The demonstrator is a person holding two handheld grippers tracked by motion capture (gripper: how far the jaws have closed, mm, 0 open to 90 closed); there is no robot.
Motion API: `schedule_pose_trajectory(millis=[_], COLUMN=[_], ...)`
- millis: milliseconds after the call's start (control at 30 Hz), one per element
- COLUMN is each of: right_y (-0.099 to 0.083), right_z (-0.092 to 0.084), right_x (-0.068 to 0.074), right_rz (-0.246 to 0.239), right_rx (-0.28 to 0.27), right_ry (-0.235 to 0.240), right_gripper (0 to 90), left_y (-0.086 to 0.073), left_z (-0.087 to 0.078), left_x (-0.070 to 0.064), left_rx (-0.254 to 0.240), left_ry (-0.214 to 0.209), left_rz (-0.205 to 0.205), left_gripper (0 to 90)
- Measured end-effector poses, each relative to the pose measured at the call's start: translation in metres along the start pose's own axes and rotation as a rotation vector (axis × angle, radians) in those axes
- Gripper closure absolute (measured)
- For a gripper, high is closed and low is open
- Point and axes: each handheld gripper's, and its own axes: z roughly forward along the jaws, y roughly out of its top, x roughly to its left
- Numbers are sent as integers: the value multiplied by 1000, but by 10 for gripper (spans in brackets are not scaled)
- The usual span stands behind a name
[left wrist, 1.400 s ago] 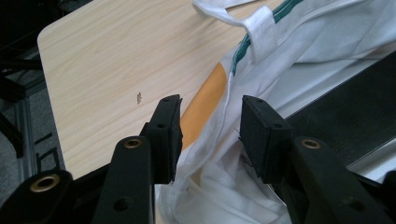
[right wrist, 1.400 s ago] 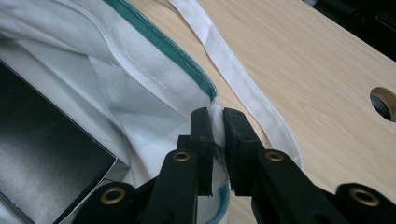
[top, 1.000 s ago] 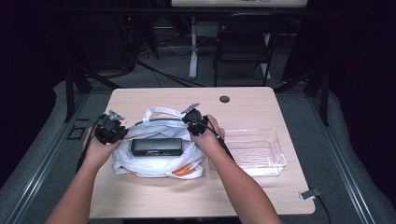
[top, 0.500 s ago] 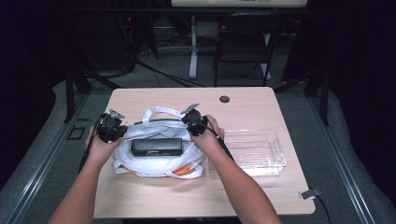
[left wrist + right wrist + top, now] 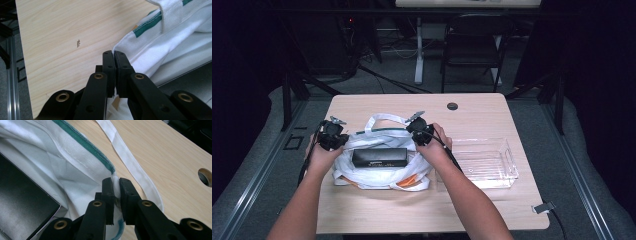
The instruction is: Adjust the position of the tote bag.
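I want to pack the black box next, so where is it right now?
In the high view the black box lies on the white cloth bag left of the table's middle, between the left gripper and right gripper, with the clear tray off to its right.

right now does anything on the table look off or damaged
Nothing spilled or broken. One small oddity: a dark chip mark in the table surface left of the white bag. The black box lies flat in the bag's mouth, and the clear tray sits square.

We found the left gripper [image 5: 114,56] with its jaws closed together at the edge of the white cloth bag [image 5: 160,47], green-trimmed, lying on the light wooden table [image 5: 65,37].
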Motion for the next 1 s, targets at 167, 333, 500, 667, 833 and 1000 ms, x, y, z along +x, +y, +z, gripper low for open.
schedule_pose_trajectory(millis=[167,333,500,667,833,1000], right_y=[0,0,0,-1,-1,-2], right_z=[1,0,1,3,5,8], right_x=[1,1,0,-1,0,0], right_rz=[9,-3,-4,-12,-13,-13], right_rx=[-10,4,3,13,23,42], right_ry=[0,-2,0,-3,-6,-2], right_gripper=[826,826,826,827,827,826], left_y=[-1,-1,-1,-1,-1,-1], left_z=[4,6,7,7,8,10], left_x=[2,3,4,3,3,1], left_rx=[-1,6,5,6,6,7], left_ry=[-7,-18,-21,-20,-19,-19], left_rz=[-20,-30,-35,-33,-30,-26], left_gripper=[883,883,883,882,881,880])
